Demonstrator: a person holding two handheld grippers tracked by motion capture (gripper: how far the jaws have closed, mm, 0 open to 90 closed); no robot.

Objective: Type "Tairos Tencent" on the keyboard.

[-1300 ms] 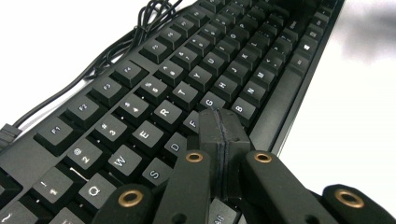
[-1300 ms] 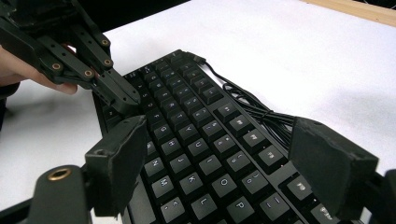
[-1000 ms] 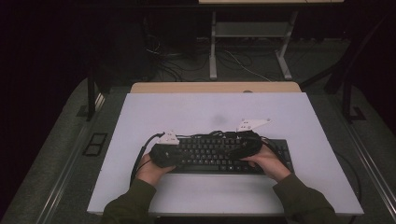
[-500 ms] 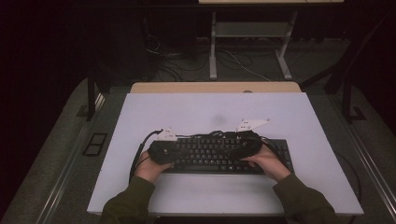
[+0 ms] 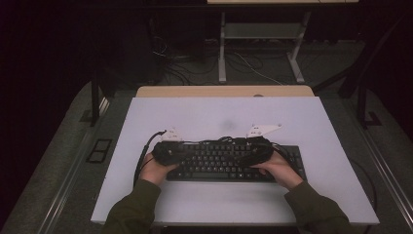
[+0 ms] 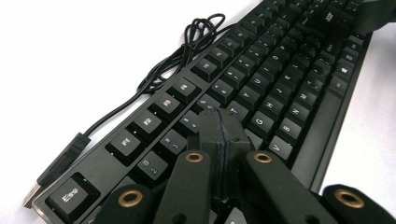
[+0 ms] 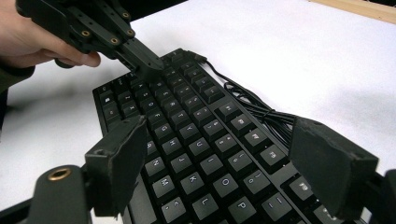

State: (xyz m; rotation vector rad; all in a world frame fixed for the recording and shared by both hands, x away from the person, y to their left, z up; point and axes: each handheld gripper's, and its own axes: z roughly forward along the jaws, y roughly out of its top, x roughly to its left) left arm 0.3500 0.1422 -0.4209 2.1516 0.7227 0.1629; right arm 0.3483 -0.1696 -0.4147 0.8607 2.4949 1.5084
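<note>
The clenched left claw (image 6: 223, 140) is pressing its tip onto a black keyboard (image 6: 261, 88) while the released right claw (image 7: 219, 163) is hovering above its keys.

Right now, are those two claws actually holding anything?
Nothing is held. The left gripper is shut, its tip over the keyboard keys; the right gripper hangs open above it.

- The keyboard (image 6: 261, 88) looked like black plastic, its keycaps matt and its frame a touch shinier.
- Its cable (image 6: 154, 79) had a smooth, rubbery black sheath, and the USB plug (image 6: 35, 193) showed a bright metal tip.
- The left gripper (image 6: 223, 140) was matt black with rough jaw pads and brass-coloured rivets.
- The right gripper (image 7: 224, 163) had dull, grainy pads.
- The table top (image 5: 204, 117) was smooth matt white, with a wooden edge at the far side.
- The sleeves (image 5: 131, 209) were soft olive cloth.
</note>
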